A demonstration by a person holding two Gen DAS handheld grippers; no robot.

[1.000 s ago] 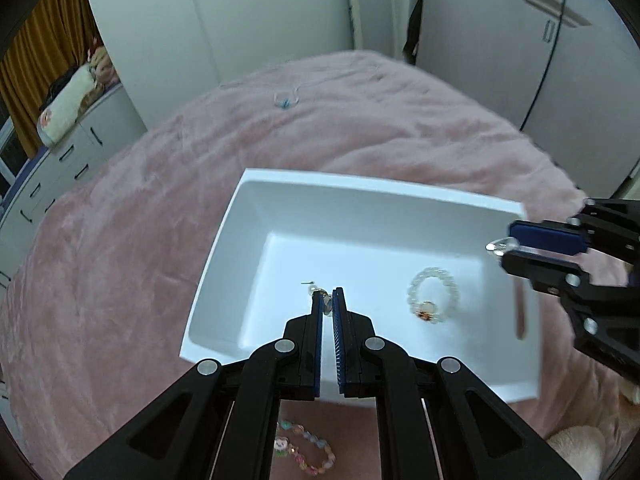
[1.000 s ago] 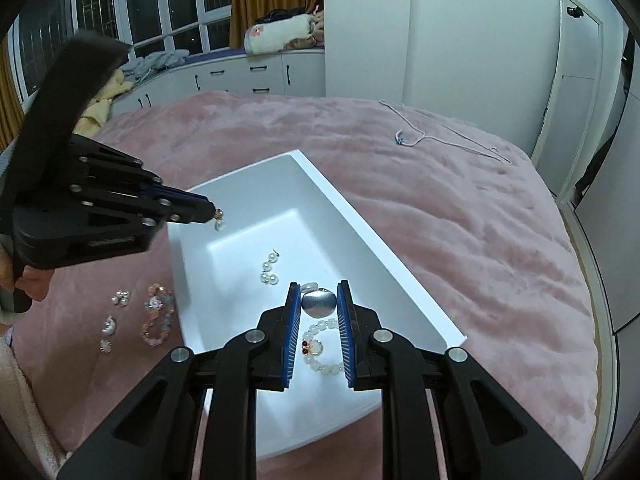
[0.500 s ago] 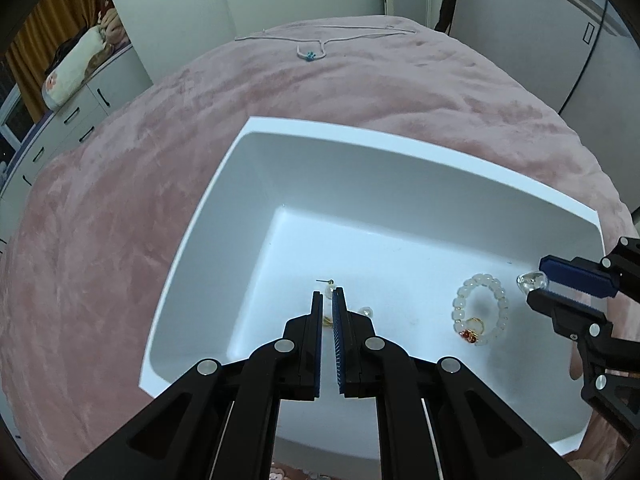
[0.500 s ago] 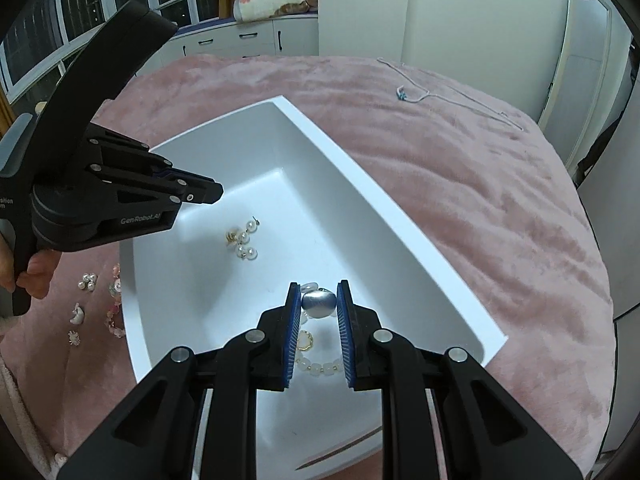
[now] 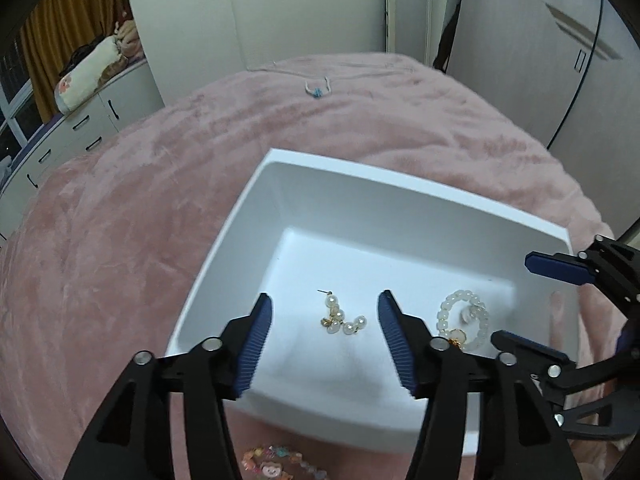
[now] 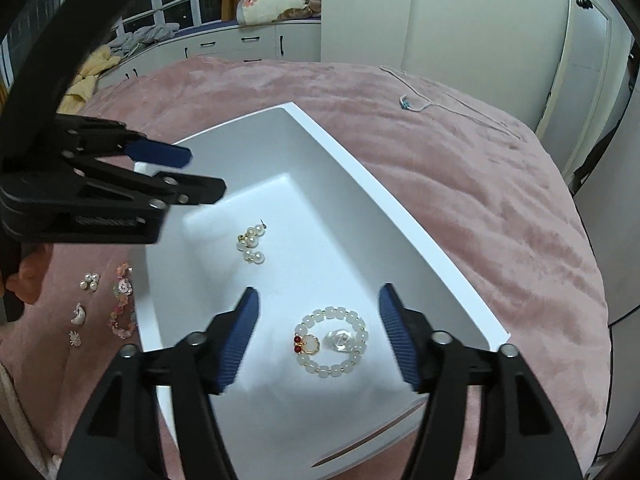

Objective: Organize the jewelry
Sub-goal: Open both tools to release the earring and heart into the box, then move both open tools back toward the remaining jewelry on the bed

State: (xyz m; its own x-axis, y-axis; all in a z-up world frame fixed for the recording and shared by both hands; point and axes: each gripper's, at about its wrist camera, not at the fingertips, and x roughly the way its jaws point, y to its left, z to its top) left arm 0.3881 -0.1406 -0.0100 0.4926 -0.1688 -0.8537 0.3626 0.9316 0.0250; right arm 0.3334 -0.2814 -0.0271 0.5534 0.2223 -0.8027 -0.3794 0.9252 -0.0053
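Observation:
A white tray [image 5: 256, 196] [image 6: 420, 236] sits on a pink blanket. In it lie pearl earrings [image 5: 341, 318] [image 6: 250, 245], a pale bead bracelet [image 5: 464, 320] [image 6: 332, 336] and a clear bead [image 6: 340, 339] inside the bracelet's ring. My left gripper [image 5: 325, 320] is open and empty, above the pearl earrings. My right gripper [image 6: 318, 312] is open and empty, above the bracelet and the bead. Each gripper shows in the other's view: the left [image 6: 172, 168] and the right [image 5: 532, 308].
A thin necklace with a blue pendant [image 5: 317, 90] [image 6: 406, 102] lies at the far side of the blanket. Small earrings [image 6: 89, 281] and a colourful bead bracelet [image 6: 122, 300] [image 5: 276, 462] lie on the blanket by the tray's near left side. White cabinets stand beyond.
Both grippers opened. The left let go of the pearl earring; the right let go of the clear bead, which now lies inside the bracelet's ring. The left gripper drew back slightly.

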